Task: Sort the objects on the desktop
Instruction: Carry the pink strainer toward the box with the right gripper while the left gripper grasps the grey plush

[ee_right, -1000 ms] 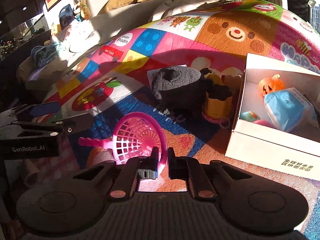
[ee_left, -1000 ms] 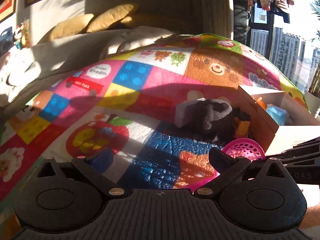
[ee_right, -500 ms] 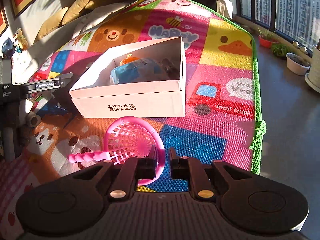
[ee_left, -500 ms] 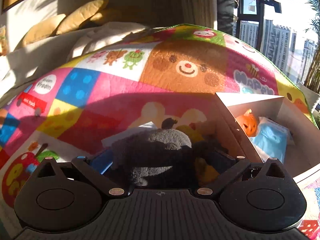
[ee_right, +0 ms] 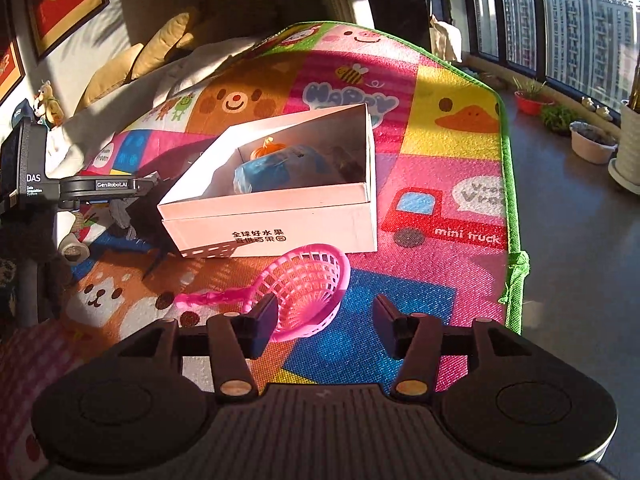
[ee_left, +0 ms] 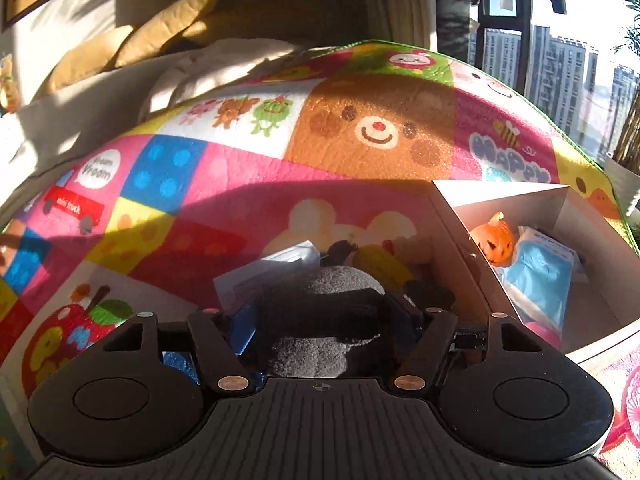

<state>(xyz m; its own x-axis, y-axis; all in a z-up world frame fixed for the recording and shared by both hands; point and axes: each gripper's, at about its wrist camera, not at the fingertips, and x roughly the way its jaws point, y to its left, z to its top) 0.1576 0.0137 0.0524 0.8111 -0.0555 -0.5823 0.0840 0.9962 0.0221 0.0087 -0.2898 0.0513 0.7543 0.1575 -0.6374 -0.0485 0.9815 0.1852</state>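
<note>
Left wrist view: left hand-held gripper (ee_left: 320, 320) pinches the grey plush toy (ee_left: 320, 312) on the play mat (ee_left: 240, 184), just beside the white box (ee_left: 472, 264). A soft, off-centre hold could slip when lifted. Right wrist view: right hand-held gripper (ee_right: 326, 326) is opening, fingers apart and pressing nothing; the pink strainer (ee_right: 304, 284) lies near the box, where its rim could snag the left finger (ee_right: 262, 326).

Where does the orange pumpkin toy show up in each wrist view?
Left wrist: the pumpkin toy sits right of centre, inside the white box, beside a blue packet.
Right wrist: the pumpkin toy is above centre, peeking over the blue packet in the white box.
Shared landmark: the smiling bear face on the play mat.
</note>
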